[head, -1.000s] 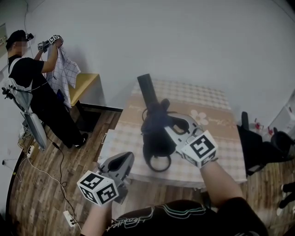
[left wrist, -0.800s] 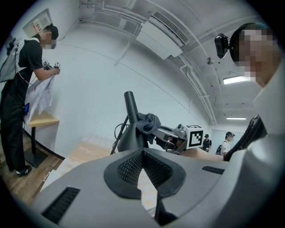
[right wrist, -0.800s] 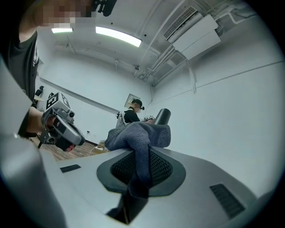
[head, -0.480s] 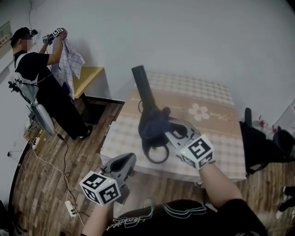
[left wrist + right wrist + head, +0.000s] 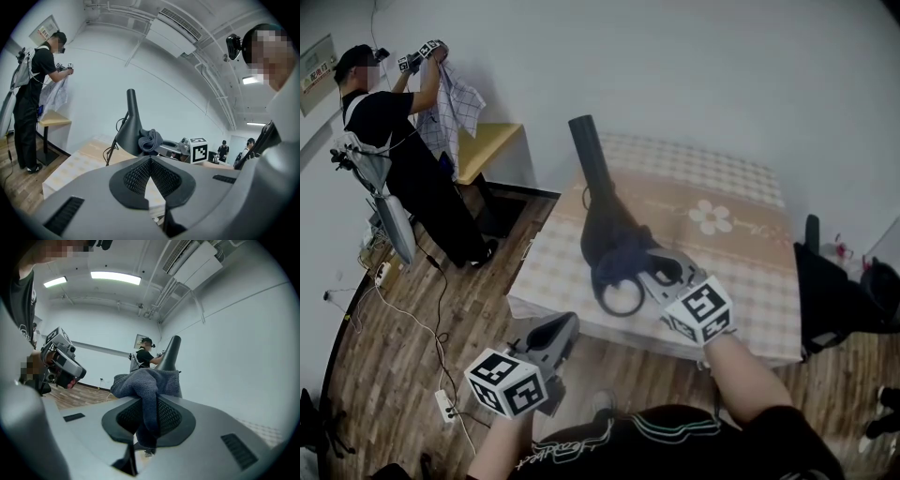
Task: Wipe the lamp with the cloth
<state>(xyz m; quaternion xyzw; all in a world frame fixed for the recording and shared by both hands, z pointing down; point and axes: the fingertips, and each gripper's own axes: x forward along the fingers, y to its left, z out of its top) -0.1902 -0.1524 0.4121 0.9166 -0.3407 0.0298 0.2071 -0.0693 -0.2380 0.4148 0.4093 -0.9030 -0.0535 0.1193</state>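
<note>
Concealed: the cloth [image 5: 617, 266] covers the lower body of the lamp [image 5: 598, 202] and buries the tips of the right gripper [image 5: 639, 270]; in the right gripper view only the lamp's narrow upper end rises above the cloth folds; the ring base [image 5: 623, 314] is partly hidden behind that gripper.

Right gripper: jaws clamped on the dark blue cloth, one fold hanging down between the pads; cloth pressed against the lamp body; forearm reaching in from the lower right.

Left gripper [image 5: 553, 330]: jaws closed with nothing between them; positioned low over the wooden floor [image 5: 441, 309], off the worktop [image 5: 731, 216] and well apart from the lamp.

Clearance: the lamp stands near the worktop's near left corner, ring base close to the near edge; bare worktop lies to the right and behind; a person [image 5: 403, 159] stands at the far left by the wall.
</note>
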